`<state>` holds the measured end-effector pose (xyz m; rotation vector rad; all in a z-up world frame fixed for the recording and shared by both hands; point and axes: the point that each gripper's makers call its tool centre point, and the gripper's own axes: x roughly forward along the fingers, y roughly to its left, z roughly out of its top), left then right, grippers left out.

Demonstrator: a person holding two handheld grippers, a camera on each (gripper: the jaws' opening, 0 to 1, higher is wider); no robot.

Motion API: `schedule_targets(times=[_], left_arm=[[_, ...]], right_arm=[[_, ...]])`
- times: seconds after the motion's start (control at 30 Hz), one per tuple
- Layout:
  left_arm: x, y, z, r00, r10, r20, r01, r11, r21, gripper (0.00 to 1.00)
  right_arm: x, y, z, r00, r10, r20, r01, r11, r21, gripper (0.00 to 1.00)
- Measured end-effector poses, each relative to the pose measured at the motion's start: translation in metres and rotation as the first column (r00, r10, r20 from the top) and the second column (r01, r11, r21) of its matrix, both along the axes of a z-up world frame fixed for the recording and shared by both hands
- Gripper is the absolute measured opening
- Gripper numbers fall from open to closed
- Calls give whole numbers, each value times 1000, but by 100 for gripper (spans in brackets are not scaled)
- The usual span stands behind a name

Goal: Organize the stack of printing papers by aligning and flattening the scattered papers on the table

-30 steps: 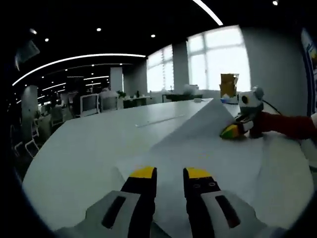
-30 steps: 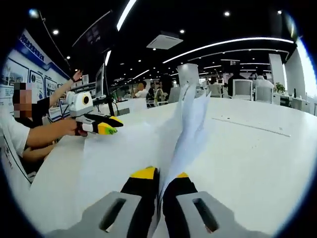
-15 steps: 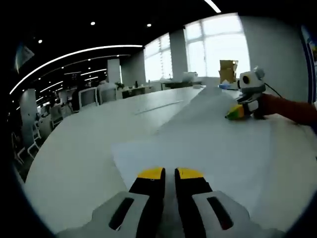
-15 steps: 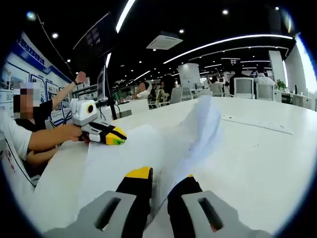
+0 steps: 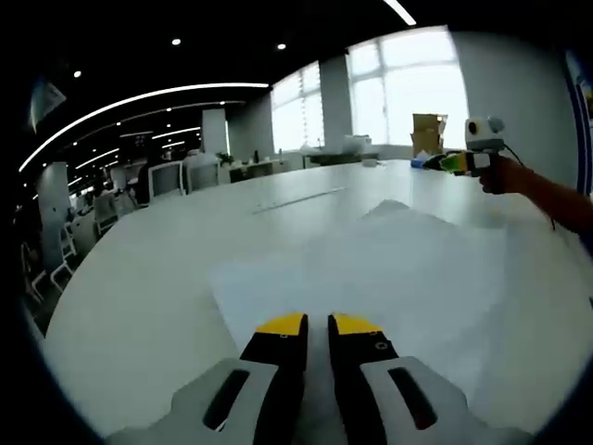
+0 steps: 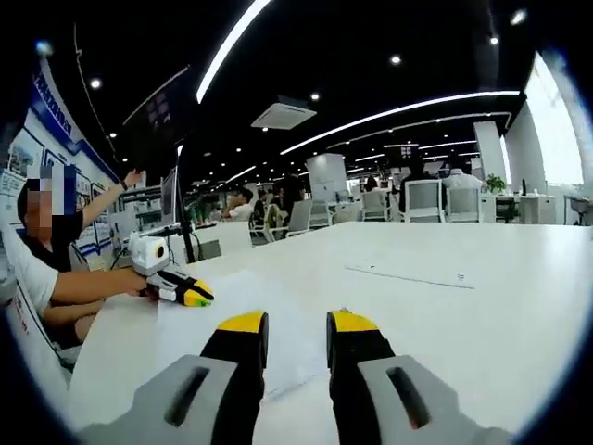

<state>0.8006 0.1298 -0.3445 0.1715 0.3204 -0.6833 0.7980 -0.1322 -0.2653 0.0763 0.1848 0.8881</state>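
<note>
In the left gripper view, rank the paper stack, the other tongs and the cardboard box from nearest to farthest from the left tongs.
From the left tongs:
1. Paper stack: on the table directly ahead, reaching under the tips.
2. Right tongs: upper right, held above the table's far side.
3. Cardboard box: by the window, beyond the table.

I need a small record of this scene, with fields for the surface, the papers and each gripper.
surface: white table
papers: white sheets lying flat on the table
left gripper: fingers nearly together, low over the near edge of the sheets
right gripper: open, holding nothing, raised off the papers
background: office chairs, bright windows
</note>
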Motion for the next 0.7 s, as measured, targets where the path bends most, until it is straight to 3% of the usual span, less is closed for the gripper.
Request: schedule_targets(times=[0.03, 0.07, 0.17, 0.27, 0.37, 0.5, 0.7], left_arm=[[0, 0, 0, 1000, 0, 0, 0, 1000, 0, 14], [0, 0, 0, 1000, 2, -2, -2, 1000, -2, 14], [-1, -1, -1, 1000, 5, -3, -5, 1000, 0, 13], [-2, -1, -1, 1000, 10, -8, -10, 1000, -4, 13], [-5, -2, -1, 1000, 9, -28, -9, 1000, -21, 11], [-11, -5, -2, 999, -7, -33, 6, 1000, -24, 6], [-12, -6, -3, 999, -1, -40, 0, 999, -39, 6]], right_arm=[[-8, 20, -7, 999, 48, 27, -45, 996, -75, 22], [-13, 32, -19, 997, 75, 4, -74, 991, -112, 22], [-29, 61, -46, 984, 167, -66, -174, 976, -133, 18], [-31, 71, -73, 976, 185, -113, -206, 957, -205, 13], [-33, 73, -85, 971, 192, -144, -222, 947, -232, 0], [-30, 69, -91, 975, 183, -129, -210, 947, -243, 0], [-29, 69, -90, 979, 180, -93, -198, 946, -256, 0]])
